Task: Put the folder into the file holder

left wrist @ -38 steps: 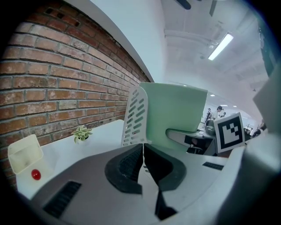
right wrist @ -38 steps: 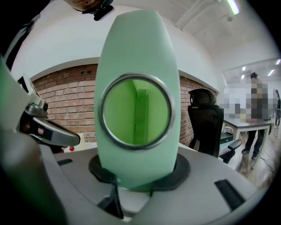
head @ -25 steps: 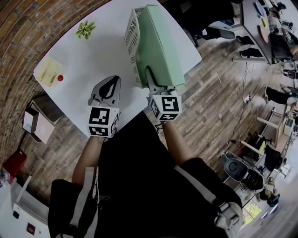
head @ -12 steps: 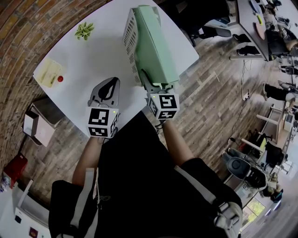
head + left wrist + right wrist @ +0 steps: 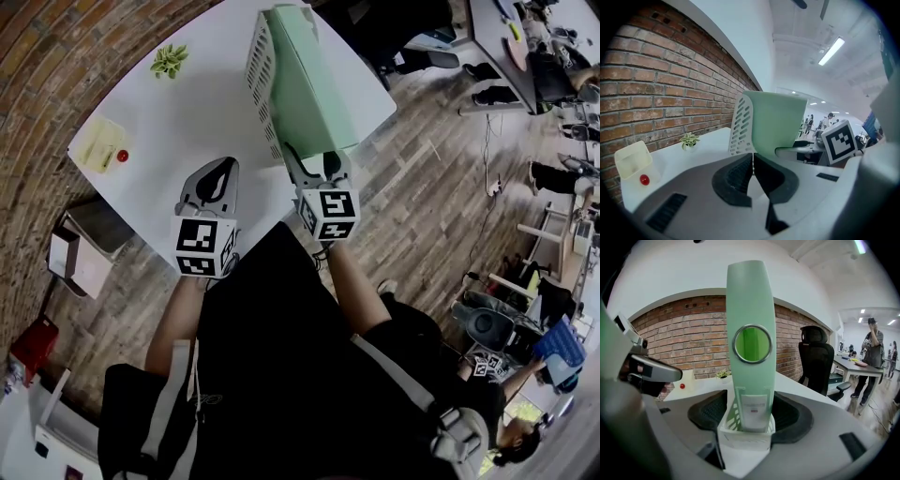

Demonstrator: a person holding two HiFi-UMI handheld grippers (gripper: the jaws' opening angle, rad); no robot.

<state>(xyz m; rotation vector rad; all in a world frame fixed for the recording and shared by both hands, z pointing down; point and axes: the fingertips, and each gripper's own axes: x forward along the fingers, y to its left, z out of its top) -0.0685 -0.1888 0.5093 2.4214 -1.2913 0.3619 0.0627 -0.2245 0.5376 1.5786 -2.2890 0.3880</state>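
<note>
From the head view, the green folder point(image 5: 305, 84) stands upright inside the white file holder point(image 5: 265, 70) on the tabletop point(image 5: 187, 122), so the job looks all but finished to me. What seems left is only to draw the right tongs point(image 5: 314, 161) back from the holder's near end, where they sit spread wide around the folder's spine. The left tongs point(image 5: 223, 176) hang just beside the holder's near corner, on its slotted side, apart from it. In the left gripper view, the left tongs point(image 5: 753, 171) are clenched together with nothing between them, and the file holder point(image 5: 740, 126) with the folder point(image 5: 778, 122) in it rises beyond their tips, untouched. In the right gripper view, the right tongs point(image 5: 747, 420) have just been opening and now stand released. The folder point(image 5: 750, 343) and the holder's front wall point(image 5: 745, 439) sit between the jaws, with a gap on either side, so neither pad presses on them. The folder looks seated to the bottom and leans on nothing but the holder.
</note>
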